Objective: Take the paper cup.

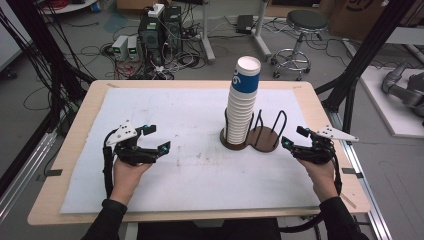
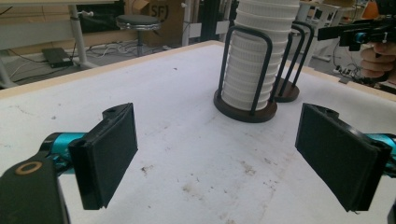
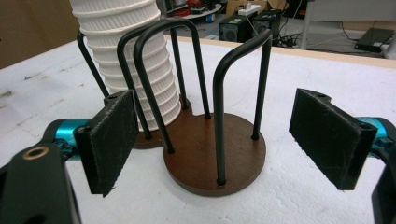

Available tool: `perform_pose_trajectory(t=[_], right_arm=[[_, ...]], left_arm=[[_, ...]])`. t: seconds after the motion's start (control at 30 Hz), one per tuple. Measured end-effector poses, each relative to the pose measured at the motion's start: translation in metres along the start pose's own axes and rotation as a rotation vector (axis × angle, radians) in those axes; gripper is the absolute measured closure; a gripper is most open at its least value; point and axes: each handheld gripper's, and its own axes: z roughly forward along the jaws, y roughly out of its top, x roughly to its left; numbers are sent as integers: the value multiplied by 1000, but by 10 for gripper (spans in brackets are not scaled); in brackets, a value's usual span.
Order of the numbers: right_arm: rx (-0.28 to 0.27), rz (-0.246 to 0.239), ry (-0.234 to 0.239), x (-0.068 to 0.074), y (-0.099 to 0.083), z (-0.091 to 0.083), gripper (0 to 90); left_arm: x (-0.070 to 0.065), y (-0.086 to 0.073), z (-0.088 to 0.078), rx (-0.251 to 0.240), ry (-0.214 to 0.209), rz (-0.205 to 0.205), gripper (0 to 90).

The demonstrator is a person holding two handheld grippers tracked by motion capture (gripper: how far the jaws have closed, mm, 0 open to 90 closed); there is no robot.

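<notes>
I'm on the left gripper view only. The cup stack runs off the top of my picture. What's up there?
Observer: The top cup has a blue band with white print, and the cup stack leans a little to the right in the high view.
Operator: Is the holder's second bay free?
Observer: Yes. In the right gripper view the right half of the wooden holder has bare wood between its black wire loops.
Operator: Where's the right gripper?
Observer: The right gripper sits just right of the holder, jaws open, nothing between them, pointing at the free bay.
</notes>
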Motion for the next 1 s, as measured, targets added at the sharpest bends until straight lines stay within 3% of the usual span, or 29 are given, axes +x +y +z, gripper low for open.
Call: perform_pose_trajectory(t=[0.13,0.23,0.27,0.47,0.6,0.7,0.77,0.8,1.0], right_arm=[[-6,1,-2,0,0,0,160],[-11,-9,0,1,1,-2,160],[-14,-16,8,2,2,-3,160],[-30,-28,10,4,5,-6,160],[-43,-30,51,10,11,-5,161],[-58,-17,111,15,17,0,160],[-49,-24,127,18,18,1,160],[-47,-51,136,23,21,2,159],[-71,-66,155,34,31,6,158]], left_arm=[[2,-1,-1,-2,-2,-5,128],[2,-1,-2,-21,-7,-9,128],[2,0,-3,-47,-5,-4,128],[1,1,-4,-45,-8,2,127],[2,-1,-3,-32,-12,-16,101],[1,-1,-3,-27,-14,-13,68],[0,-1,-3,-30,-17,-10,68],[-1,0,-4,-33,-14,-9,68],[-1,0,-5,-27,-15,-11,68]])
